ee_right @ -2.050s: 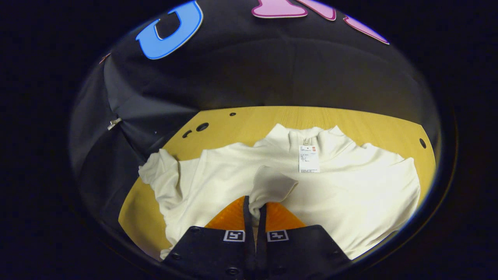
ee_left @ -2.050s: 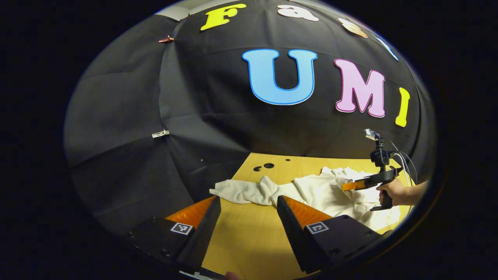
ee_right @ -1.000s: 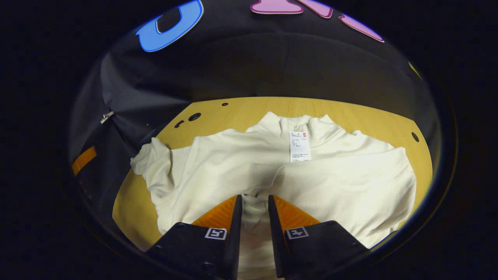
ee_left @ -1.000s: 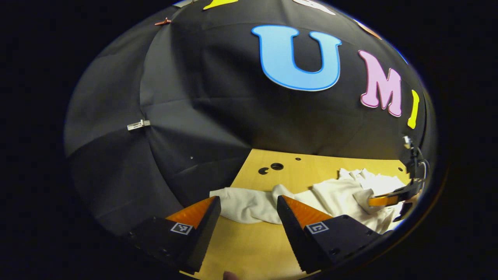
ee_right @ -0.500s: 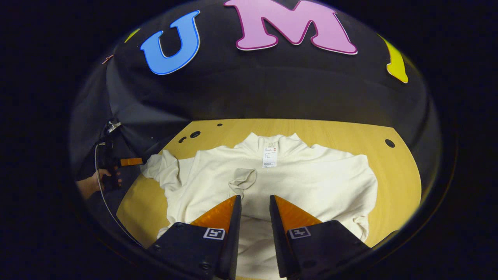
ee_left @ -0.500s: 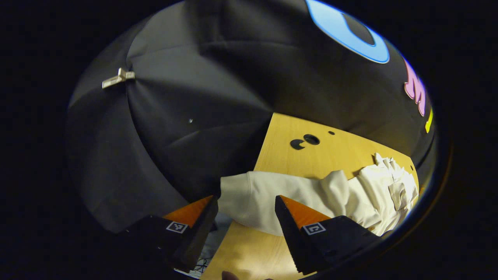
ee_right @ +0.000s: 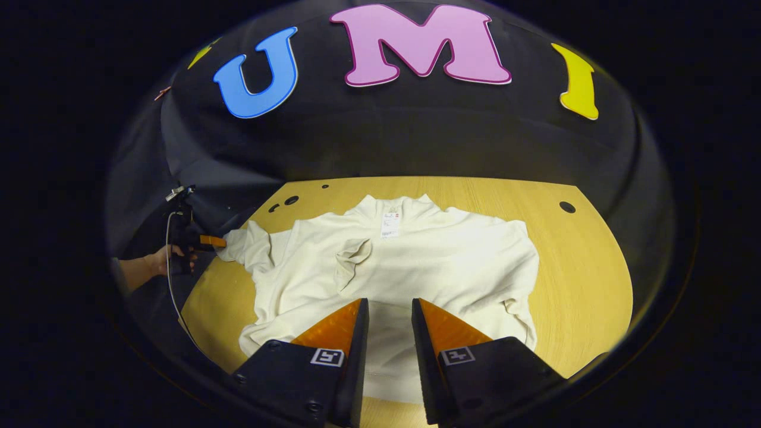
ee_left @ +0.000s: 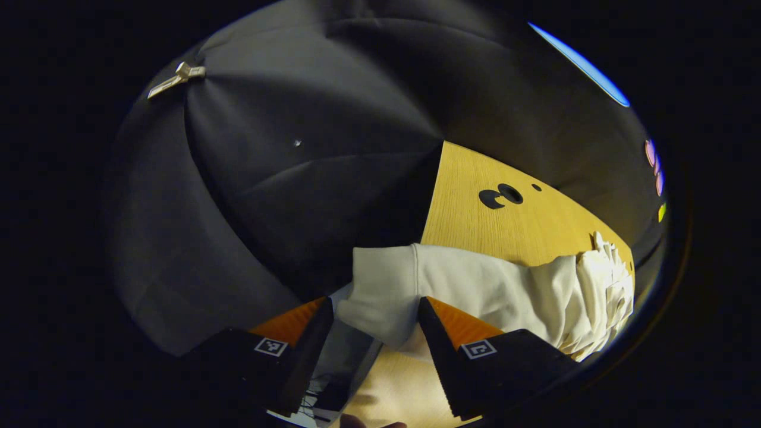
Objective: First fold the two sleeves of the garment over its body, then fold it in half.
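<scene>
Sweater [ee_right: 410, 261] lay flat on the counter [ee_right: 588, 279]; left tongs [ee_left: 371, 312] spread around its sleeve cuff [ee_left: 383, 285], right tongs [ee_right: 389, 312] spread above its hem.

Soft matt cloth garment [ee_right: 416, 261] on smooth wood-grain table [ee_right: 588, 279].

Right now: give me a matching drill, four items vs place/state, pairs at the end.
1. left gripper
2. right gripper
3. folded sleeve cuff
4. unfolded sleeve

a. lying on the garment's body
b. stretched out toward the table edge
c. open, fingers astride the sleeve end
d. open above the garment's hem, holding nothing

Pairs: 1-c, 2-d, 3-a, 4-b
</scene>
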Action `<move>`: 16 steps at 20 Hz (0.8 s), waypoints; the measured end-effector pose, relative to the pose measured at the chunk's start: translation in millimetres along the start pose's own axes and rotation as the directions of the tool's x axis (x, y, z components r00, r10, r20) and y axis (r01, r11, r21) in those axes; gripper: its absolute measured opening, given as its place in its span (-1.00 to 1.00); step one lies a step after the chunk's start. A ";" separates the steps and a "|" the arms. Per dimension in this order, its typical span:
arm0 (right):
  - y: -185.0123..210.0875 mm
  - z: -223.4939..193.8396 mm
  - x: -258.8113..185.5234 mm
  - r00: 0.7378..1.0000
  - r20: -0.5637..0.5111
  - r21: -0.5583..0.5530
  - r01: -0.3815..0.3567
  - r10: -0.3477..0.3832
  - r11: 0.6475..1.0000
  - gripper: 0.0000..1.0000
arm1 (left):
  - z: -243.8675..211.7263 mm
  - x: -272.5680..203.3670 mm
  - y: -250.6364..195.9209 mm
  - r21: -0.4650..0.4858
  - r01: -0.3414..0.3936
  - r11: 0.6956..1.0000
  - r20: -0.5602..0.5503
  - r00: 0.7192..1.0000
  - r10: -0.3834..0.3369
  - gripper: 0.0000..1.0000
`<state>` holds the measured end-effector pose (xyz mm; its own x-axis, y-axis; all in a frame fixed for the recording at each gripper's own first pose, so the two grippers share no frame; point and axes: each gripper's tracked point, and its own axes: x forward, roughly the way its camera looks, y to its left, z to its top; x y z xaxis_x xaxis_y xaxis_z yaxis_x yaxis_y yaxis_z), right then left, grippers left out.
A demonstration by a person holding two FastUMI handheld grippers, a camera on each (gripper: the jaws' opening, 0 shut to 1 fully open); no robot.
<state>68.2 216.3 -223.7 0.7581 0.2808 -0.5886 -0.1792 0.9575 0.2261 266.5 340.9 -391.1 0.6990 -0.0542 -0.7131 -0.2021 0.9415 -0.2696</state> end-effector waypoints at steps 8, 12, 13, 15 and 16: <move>4.8 -9.7 -2.3 1.000 -0.018 -0.022 -0.009 0.008 1.000 -0.12 | -4.5 -1.7 -17.2 -0.096 0.089 0.991 -0.051 0.994 -0.094 -0.27; 5.1 -9.3 -4.9 1.000 -0.012 -0.027 -0.021 0.021 0.999 -0.12 | -3.5 -5.5 -21.2 -0.056 0.060 0.997 -0.045 0.997 -0.063 -0.65; 3.8 -9.4 -6.6 1.000 -0.011 -0.030 -0.021 0.021 0.999 -0.12 | 1.6 -9.3 -25.6 -0.043 0.067 0.997 -0.021 0.997 -0.068 -0.79; 1.2 -10.1 -8.0 1.000 -0.008 -0.029 -0.024 0.024 0.999 -0.12 | 18.8 -27.3 -34.3 -0.011 0.073 0.997 0.054 0.996 -0.072 -0.84; -0.4 -11.2 -9.3 1.000 -0.010 -0.027 -0.026 0.026 0.999 -0.12 | 27.3 -34.8 -45.8 0.002 0.088 0.996 0.092 0.992 -0.088 -0.85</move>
<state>54.2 214.0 -227.0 0.7470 0.3063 -0.5901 -0.2158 0.9512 0.2206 270.2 308.7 -336.2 0.7742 -0.1055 -0.6240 -0.1384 0.9339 -0.3296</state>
